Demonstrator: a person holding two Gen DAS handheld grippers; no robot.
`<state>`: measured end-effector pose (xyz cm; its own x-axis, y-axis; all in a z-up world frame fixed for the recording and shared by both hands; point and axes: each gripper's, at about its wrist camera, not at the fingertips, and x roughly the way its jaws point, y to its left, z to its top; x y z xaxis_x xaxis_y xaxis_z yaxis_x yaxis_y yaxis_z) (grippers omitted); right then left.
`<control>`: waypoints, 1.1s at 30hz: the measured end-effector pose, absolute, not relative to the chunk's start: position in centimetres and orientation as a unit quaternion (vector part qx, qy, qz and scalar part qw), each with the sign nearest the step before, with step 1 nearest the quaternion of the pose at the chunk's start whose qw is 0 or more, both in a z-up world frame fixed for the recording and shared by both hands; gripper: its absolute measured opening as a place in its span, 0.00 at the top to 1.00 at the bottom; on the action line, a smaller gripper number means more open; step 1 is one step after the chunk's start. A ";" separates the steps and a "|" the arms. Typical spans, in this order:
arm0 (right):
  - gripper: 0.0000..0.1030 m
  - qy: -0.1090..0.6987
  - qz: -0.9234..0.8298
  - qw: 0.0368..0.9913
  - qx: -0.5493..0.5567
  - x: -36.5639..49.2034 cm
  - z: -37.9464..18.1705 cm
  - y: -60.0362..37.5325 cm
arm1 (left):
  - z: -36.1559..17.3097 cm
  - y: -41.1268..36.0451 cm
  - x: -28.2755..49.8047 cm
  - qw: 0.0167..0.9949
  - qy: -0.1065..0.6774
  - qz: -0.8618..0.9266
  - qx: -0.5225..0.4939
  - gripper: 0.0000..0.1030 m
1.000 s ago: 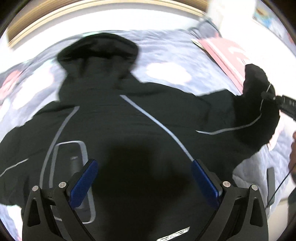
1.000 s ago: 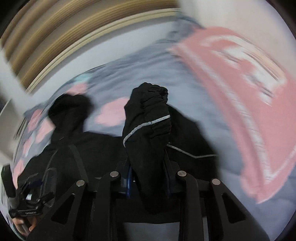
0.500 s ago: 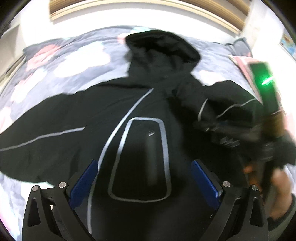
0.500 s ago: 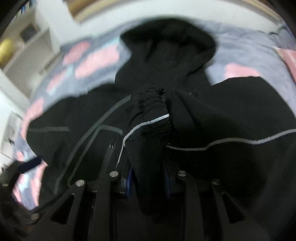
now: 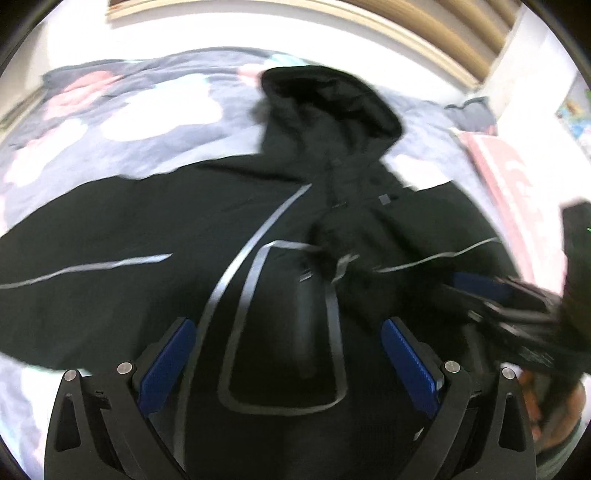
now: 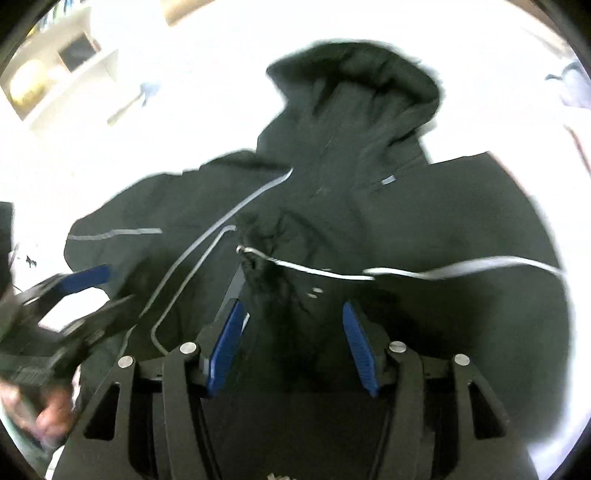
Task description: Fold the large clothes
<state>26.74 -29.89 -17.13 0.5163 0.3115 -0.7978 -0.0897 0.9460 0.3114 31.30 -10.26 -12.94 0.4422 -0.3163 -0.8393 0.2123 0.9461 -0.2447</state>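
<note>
A large black hooded jacket with thin grey reflective piping lies spread front-up on a bed covered by a grey-blue quilt printed with pink and white blotches. Its hood points toward the pale wall at the head of the bed. One sleeve stretches out flat to the left side of the left wrist view, a grey stripe running along it. The other sleeve is folded in across the chest, its gathered cuff resting near the middle of the jacket, beside the top of a grey-outlined chest panel.

The left tongs hover over that panel with their blue-padded jaws spread wide and nothing between them. The right tongs stand open as well, jaws apart on either side of the folded sleeve just below the cuff; the cloth lies between the pads but neither pad presses on it. Both views are blurred.

In the right wrist view the bedding is washed out to white. A pink pillow or cushion with white markings lies on the bed to the right of the jacket. A wooden slatted band runs along the wall above, and pale shelving shows at the upper left of the right wrist view
</note>
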 end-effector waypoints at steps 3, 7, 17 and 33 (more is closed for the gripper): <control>0.41 0.479 0.067 0.865 0.134 24.3 -16.9 -33.7 | -13.9 -12.3 33.3 0.838 0.507 -0.187 -0.070 0.02; 0.41 0.487 0.040 0.857 0.165 22.3 -18.2 -37.0 | -16.2 -14.0 36.1 0.817 0.524 -0.207 -0.123 0.02; 0.41 0.475 0.013 0.865 0.165 20.0 -17.5 -37.9 | -19.8 -16.0 39.0 0.799 0.563 -0.191 -0.089 0.82; 0.37 0.555 -0.045 0.823 0.117 27.3 -28.0 -34.9 | -22.2 0.9 37.4 0.808 0.563 -0.107 -0.137 0.74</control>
